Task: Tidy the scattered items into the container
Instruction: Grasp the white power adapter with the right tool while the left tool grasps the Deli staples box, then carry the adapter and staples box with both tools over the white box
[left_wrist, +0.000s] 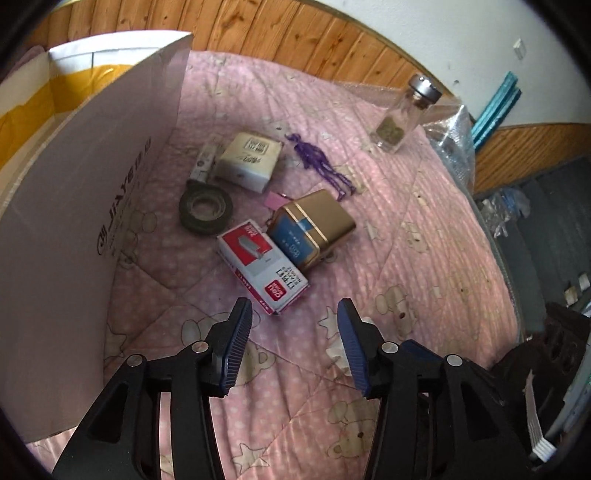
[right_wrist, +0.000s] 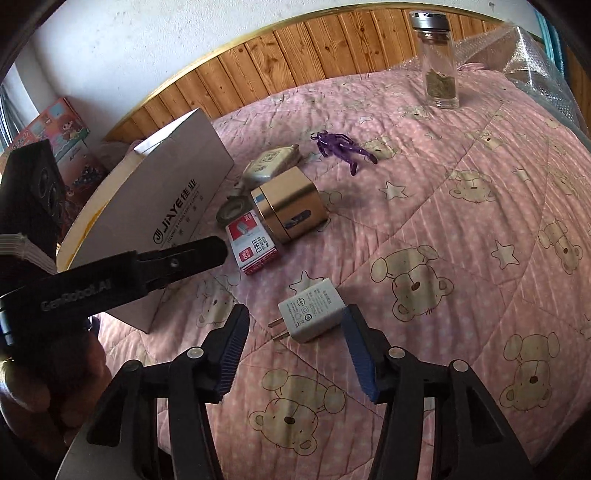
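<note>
The open cardboard box (left_wrist: 74, 206) stands at the left on the pink quilt (left_wrist: 406, 258). Beside it lie a red-and-white staple box (left_wrist: 262, 273), a gold tin (left_wrist: 312, 229), a dark tape roll (left_wrist: 206, 210), a white packet (left_wrist: 249, 160) and a purple figure (left_wrist: 321, 166). My left gripper (left_wrist: 294, 309) is open and empty, just short of the staple box. In the right wrist view a white plug charger (right_wrist: 314, 312) lies between the fingers of my right gripper (right_wrist: 297, 314), which is open, its pads not pressing on the charger. The cardboard box (right_wrist: 166, 206) and the left gripper's finger (right_wrist: 184, 258) show at the left.
A glass bottle (right_wrist: 439, 62) with a metal cap stands upright at the far side of the bed. Bubble wrap (right_wrist: 535, 62) lies at the far right corner. Wood panelling (left_wrist: 295, 33) runs behind the bed. Colourful toy boxes (right_wrist: 62, 140) stand beyond the cardboard box.
</note>
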